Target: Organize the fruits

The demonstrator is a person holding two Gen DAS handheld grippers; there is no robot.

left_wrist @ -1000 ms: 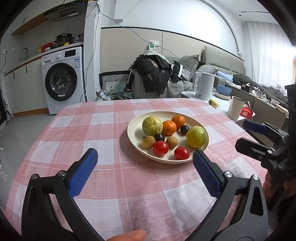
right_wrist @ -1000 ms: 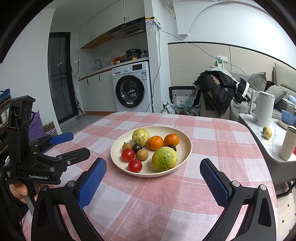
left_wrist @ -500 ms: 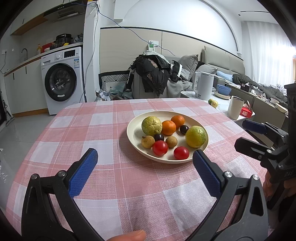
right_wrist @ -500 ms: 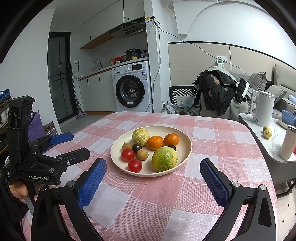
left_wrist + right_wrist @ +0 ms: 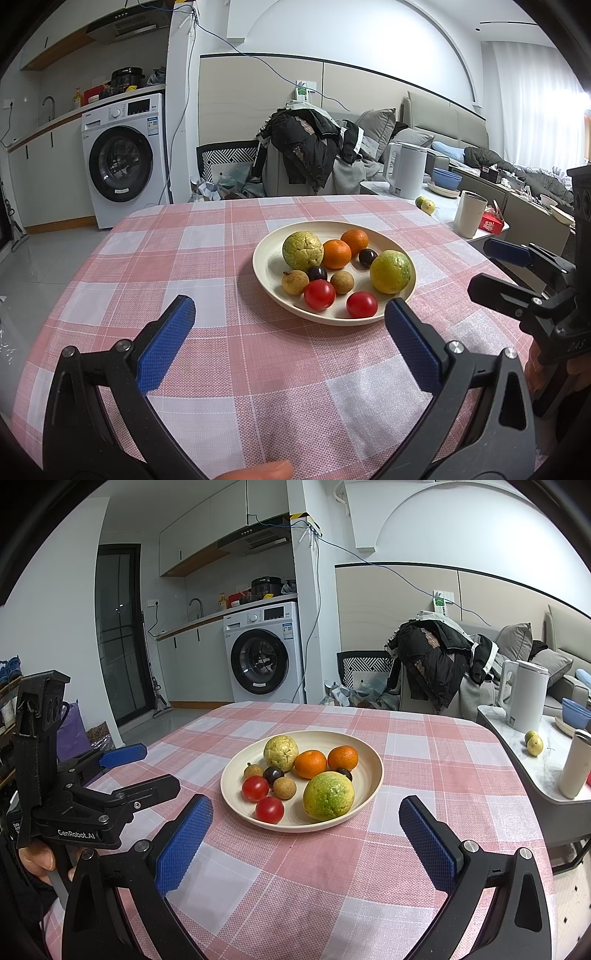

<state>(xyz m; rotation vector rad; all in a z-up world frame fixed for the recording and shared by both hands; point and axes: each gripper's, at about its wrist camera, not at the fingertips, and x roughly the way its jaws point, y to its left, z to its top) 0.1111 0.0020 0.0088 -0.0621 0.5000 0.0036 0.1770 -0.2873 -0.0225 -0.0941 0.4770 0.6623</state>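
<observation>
A cream plate [image 5: 267, 251] [image 5: 373, 775] sits mid-table on a pink checked cloth. It holds two green-yellow guavas [image 5: 302, 250] [image 5: 328, 795], two oranges [image 5: 336, 254] [image 5: 310, 764], two red tomatoes [image 5: 320, 294] [image 5: 269, 809], two brown longans [image 5: 294, 282] and two dark plums [image 5: 368, 257]. My left gripper [image 5: 290, 317] is open and empty, above the cloth just short of the plate's near rim. My right gripper [image 5: 306, 818] is open and empty, also short of the plate. Each gripper shows in the other's view, the right one [image 5: 495, 267] and the left one [image 5: 147, 768].
A side table at the right holds a white kettle [image 5: 406, 170], a cup [image 5: 468, 213], blue bowls [image 5: 446, 176] and two small fruits [image 5: 533, 743]. A chair draped with clothes [image 5: 306, 155] stands behind the table. A washing machine [image 5: 123, 162] is at the back left.
</observation>
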